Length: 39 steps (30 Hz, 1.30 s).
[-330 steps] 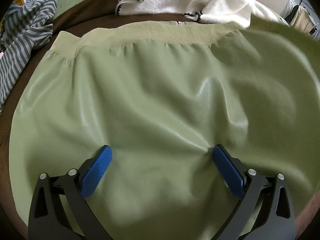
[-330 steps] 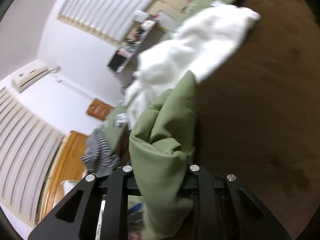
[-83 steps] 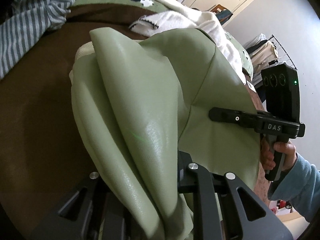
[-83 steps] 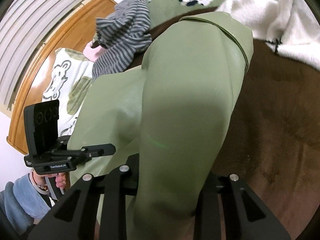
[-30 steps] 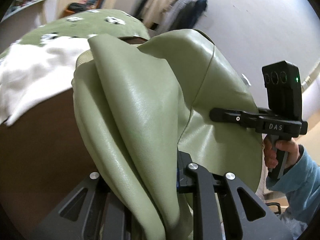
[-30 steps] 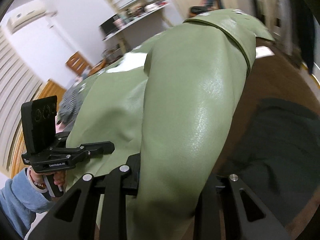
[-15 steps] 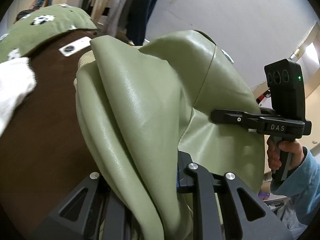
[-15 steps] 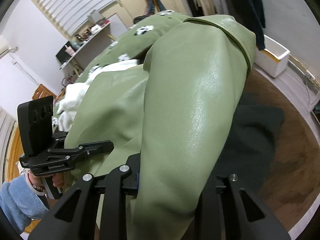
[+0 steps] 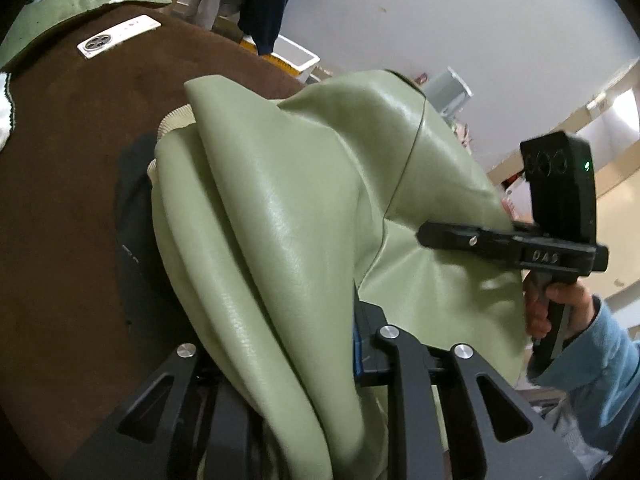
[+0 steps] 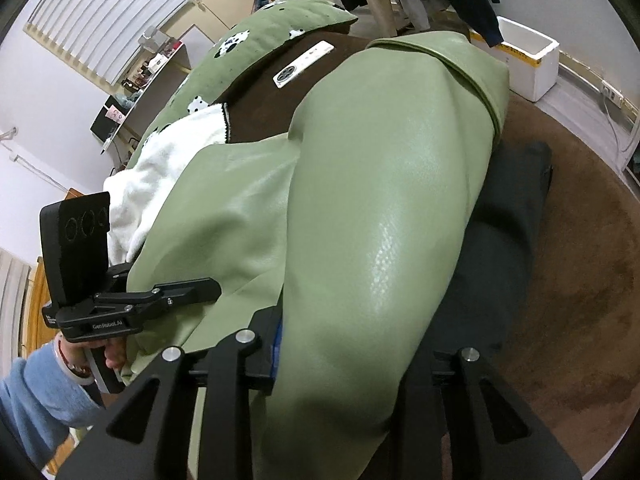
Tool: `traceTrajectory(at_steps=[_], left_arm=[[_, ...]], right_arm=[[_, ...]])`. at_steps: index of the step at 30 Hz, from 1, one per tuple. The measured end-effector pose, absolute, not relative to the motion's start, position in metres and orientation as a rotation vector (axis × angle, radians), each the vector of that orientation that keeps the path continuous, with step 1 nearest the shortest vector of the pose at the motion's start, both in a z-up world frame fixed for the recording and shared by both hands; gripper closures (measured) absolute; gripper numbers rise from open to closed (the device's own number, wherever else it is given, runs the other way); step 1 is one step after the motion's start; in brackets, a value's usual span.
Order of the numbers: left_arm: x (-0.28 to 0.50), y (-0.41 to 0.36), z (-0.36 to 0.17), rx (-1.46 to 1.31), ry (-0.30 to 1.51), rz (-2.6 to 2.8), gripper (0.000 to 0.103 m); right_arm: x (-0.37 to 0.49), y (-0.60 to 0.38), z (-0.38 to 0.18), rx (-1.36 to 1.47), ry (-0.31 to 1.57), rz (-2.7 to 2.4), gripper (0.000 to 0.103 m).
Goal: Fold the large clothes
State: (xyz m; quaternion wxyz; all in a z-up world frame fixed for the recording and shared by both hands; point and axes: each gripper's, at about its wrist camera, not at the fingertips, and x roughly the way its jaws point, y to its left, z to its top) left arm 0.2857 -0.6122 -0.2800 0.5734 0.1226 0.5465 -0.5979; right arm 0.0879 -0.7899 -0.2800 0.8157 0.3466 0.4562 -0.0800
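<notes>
A pale green leather-look garment (image 9: 280,216) with a ribbed hem hangs folded between both grippers, lifted above the brown bed cover (image 9: 60,160). My left gripper (image 9: 288,360) is shut on one end of it; its fingers are hidden by the cloth. My right gripper (image 10: 344,352) is shut on the other end of the green garment (image 10: 384,200). The right gripper also shows in the left wrist view (image 9: 424,236), and the left gripper in the right wrist view (image 10: 216,288). A dark folded garment (image 10: 508,232) lies on the cover right under the green one.
A white remote (image 10: 302,64) lies on the brown cover. A white fleece garment (image 10: 168,160) and a green cow-print blanket (image 10: 264,28) lie beyond. A white box (image 10: 528,60) and hanging clothes (image 9: 256,0) stand past the bed's edge.
Both grippers have swung the held green garment across the bed, away from the white fleece toward the bed's edge. It now hangs over the dark folded garment. Both grips are unchanged.
</notes>
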Motion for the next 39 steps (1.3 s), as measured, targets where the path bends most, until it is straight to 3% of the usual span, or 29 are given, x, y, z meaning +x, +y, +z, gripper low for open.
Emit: traceTrajectory(at_steps=[6, 8, 10, 11, 20, 26, 29, 31, 32, 39], left_arm=[[0.284, -0.615, -0.291, 0.318, 1.282, -1.392, 0.072], [0.289, -0.615, -0.293, 0.334, 1.297, -1.393, 0.062], [0.297, -0.609, -0.289, 0.323, 1.326, -1.381, 0.059], [0.302, -0.604, -0.287, 0.31, 1.341, -1.371, 0.056], [0.321, -0.579, -0.249, 0.381, 1.208, -1.295, 0.029], [0.296, -0.551, -0.203, 0.361, 0.982, -1.194, 0.011], [0.274, -0.547, -0.193, 0.323, 0.914, -1.175, 0.009], [0.255, -0.544, -0.187, 0.29, 0.893, -1.206, 0.009], [0.247, -0.546, -0.188, 0.278, 0.888, -1.224, 0.009], [0.217, -0.562, -0.218, 0.207, 1.004, -1.361, 0.009]], right_arm=[[0.088, -0.79, -0.287, 0.719, 0.973, -0.207, 0.061], [0.088, -0.79, -0.284, 0.694, 0.981, -0.236, 0.051], [0.085, -0.79, -0.281, 0.645, 0.998, -0.28, 0.025], [0.081, -0.789, -0.276, 0.606, 0.998, -0.303, 0.02], [0.032, -0.776, -0.219, 0.539, 0.909, -0.371, 0.008], [0.022, -0.728, -0.202, 0.496, 0.887, -0.35, 0.01], [0.027, -0.708, -0.205, 0.485, 0.897, -0.318, 0.029], [0.03, -0.701, -0.211, 0.487, 0.912, -0.305, 0.05], [0.032, -0.7, -0.216, 0.499, 0.919, -0.302, 0.054], [0.032, -0.696, -0.231, 0.483, 0.925, -0.327, 0.055]])
